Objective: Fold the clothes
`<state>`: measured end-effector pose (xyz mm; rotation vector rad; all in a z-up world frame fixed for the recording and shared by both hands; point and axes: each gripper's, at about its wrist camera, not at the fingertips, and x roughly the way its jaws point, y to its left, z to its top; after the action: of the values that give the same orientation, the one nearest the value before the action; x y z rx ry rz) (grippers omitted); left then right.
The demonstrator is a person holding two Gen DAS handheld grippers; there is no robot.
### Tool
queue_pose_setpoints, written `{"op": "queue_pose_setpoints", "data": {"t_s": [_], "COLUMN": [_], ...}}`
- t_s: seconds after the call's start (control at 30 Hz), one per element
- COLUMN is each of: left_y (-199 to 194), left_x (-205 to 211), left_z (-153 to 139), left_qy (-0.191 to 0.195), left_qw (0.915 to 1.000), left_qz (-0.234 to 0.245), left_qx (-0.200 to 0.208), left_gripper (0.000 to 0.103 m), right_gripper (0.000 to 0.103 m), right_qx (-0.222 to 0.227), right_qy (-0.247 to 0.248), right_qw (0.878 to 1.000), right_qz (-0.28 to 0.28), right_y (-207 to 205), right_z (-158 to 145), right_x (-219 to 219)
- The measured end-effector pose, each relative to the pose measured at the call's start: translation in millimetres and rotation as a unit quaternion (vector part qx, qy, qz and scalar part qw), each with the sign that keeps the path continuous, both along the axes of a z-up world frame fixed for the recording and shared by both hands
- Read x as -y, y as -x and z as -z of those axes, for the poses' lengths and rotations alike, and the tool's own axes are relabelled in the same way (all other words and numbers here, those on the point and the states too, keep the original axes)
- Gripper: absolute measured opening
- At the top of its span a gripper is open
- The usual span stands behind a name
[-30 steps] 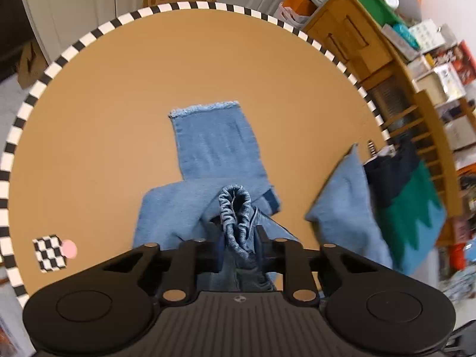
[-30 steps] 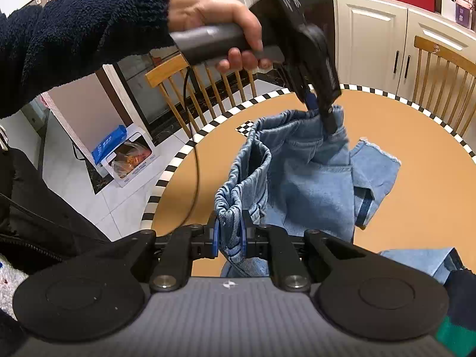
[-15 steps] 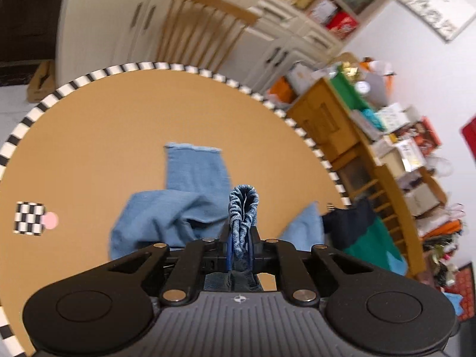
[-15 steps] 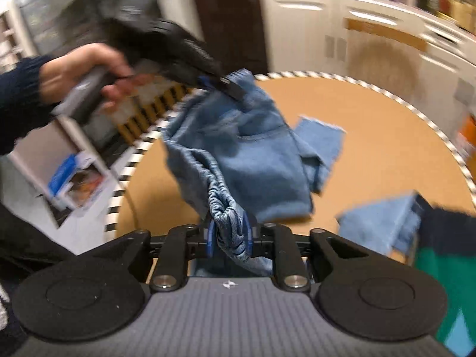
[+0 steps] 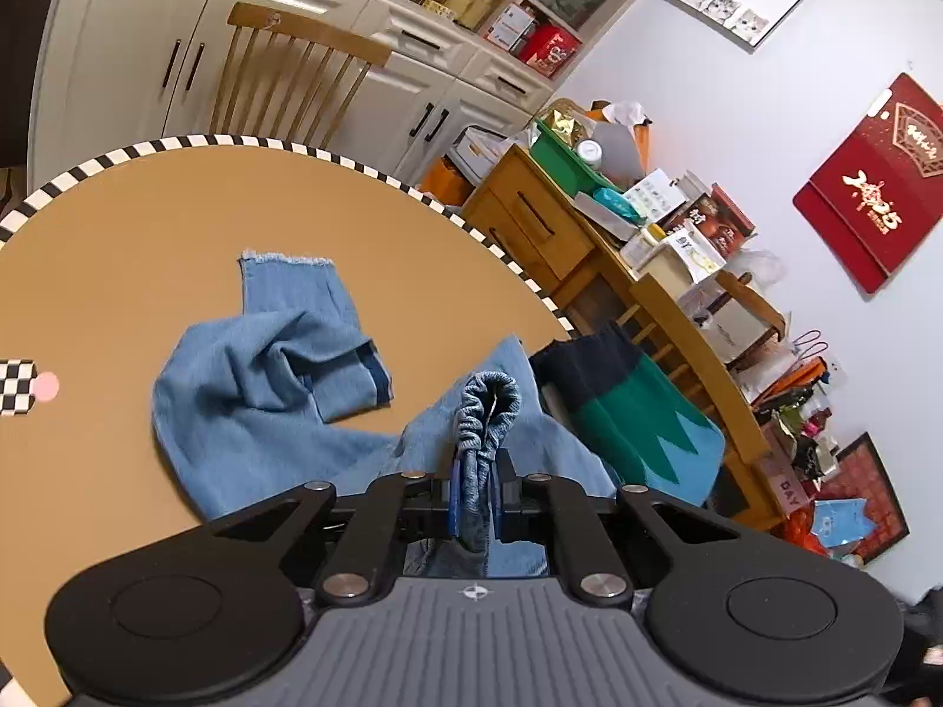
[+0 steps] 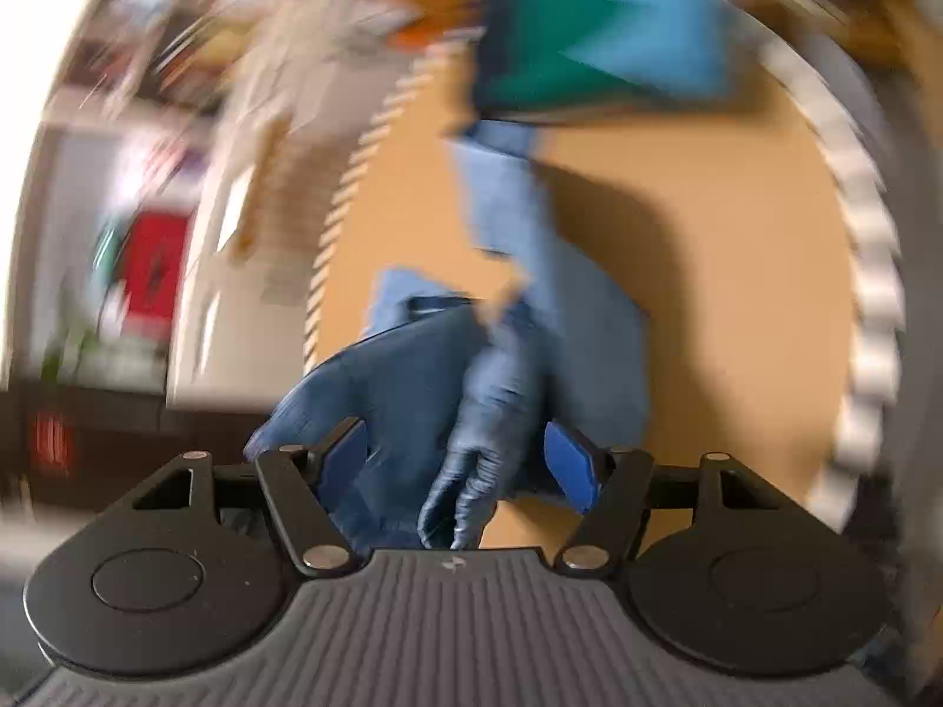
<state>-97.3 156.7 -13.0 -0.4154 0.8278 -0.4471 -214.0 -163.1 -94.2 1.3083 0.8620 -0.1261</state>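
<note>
Light blue jeans (image 5: pixel 259 371) lie crumpled on the round tan table (image 5: pixel 147 206), one frayed leg stretched toward the far side. My left gripper (image 5: pixel 474 492) is shut on the gathered elastic waistband (image 5: pixel 489 406), held up above the table's right edge. The right wrist view is badly blurred. There my right gripper (image 6: pixel 460 462) stands wide open, its blue pads (image 6: pixel 348 459) well apart, and the jeans (image 6: pixel 513 224) hang loose between them and run out across the table (image 6: pixel 737 271).
A green, navy and blue garment (image 5: pixel 625 412) lies at the table's right edge, also blurred in the right wrist view (image 6: pixel 566 17). A wooden chair (image 5: pixel 294 76) stands behind the table, and a cluttered wooden sideboard (image 5: pixel 548 218) to the right. A checkered marker (image 5: pixel 17 386) sits at the left.
My right gripper has opened and let go of the waistband, and it swings fast. My left gripper, still clamped on the waistband, has moved toward the table's right edge.
</note>
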Motion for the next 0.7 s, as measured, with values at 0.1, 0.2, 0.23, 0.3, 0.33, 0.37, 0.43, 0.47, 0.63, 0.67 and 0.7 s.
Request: {"op": "queue_pose_setpoints", "data": {"t_s": [0.1, 0.2, 0.23, 0.3, 0.33, 0.37, 0.43, 0.47, 0.63, 0.67, 0.7], "left_y": [13, 24, 27, 31, 32, 33, 34, 35, 39, 40, 40], "left_x": [-4, -7, -7, -7, -8, -8, -10, -11, -15, -16, -18], "left_z": [1, 1, 1, 1, 2, 1, 0, 0, -3, -7, -9], "left_qy": [-0.019, -0.045, -0.056, -0.070, -0.074, -0.077, -0.084, -0.088, -0.107, -0.115, -0.121], "left_qw": [0.9997, 0.9988, 0.9982, 0.9974, 0.9972, 0.9969, 0.9963, 0.9960, 0.9940, 0.9931, 0.9923], "left_qz": [0.007, 0.009, 0.007, 0.004, 0.003, 0.003, 0.003, 0.004, 0.004, 0.002, 0.001], "left_qx": [0.011, 0.019, 0.022, 0.017, 0.013, 0.014, 0.015, 0.016, 0.020, 0.023, 0.025], "left_gripper": [0.010, 0.010, 0.010, 0.010, 0.010, 0.010, 0.010, 0.010, 0.010, 0.010, 0.010], "right_gripper": [0.069, 0.056, 0.042, 0.024, 0.023, 0.023, 0.018, 0.016, 0.015, 0.015, 0.015], "right_qx": [0.024, 0.029, 0.020, -0.002, -0.014, -0.014, 0.002, 0.014, 0.066, 0.070, 0.073], "right_qy": [-0.019, 0.053, 0.067, 0.081, 0.080, 0.079, 0.073, 0.075, 0.090, 0.089, 0.094], "right_qw": [0.999, 0.997, 0.997, 0.997, 0.997, 0.997, 0.997, 0.997, 0.994, 0.994, 0.993], "right_qz": [0.018, 0.041, 0.035, 0.019, 0.011, 0.013, 0.027, 0.025, 0.001, -0.002, -0.007], "right_y": [-3, -18, -25, -35, -35, -34, -28, -25, -15, -12, -13], "right_z": [18, 20, 23, 29, 33, 36, 43, 41, 23, 19, 14], "right_x": [-13, -22, -26, -34, -38, -39, -39, -41, -48, -47, -47]}}
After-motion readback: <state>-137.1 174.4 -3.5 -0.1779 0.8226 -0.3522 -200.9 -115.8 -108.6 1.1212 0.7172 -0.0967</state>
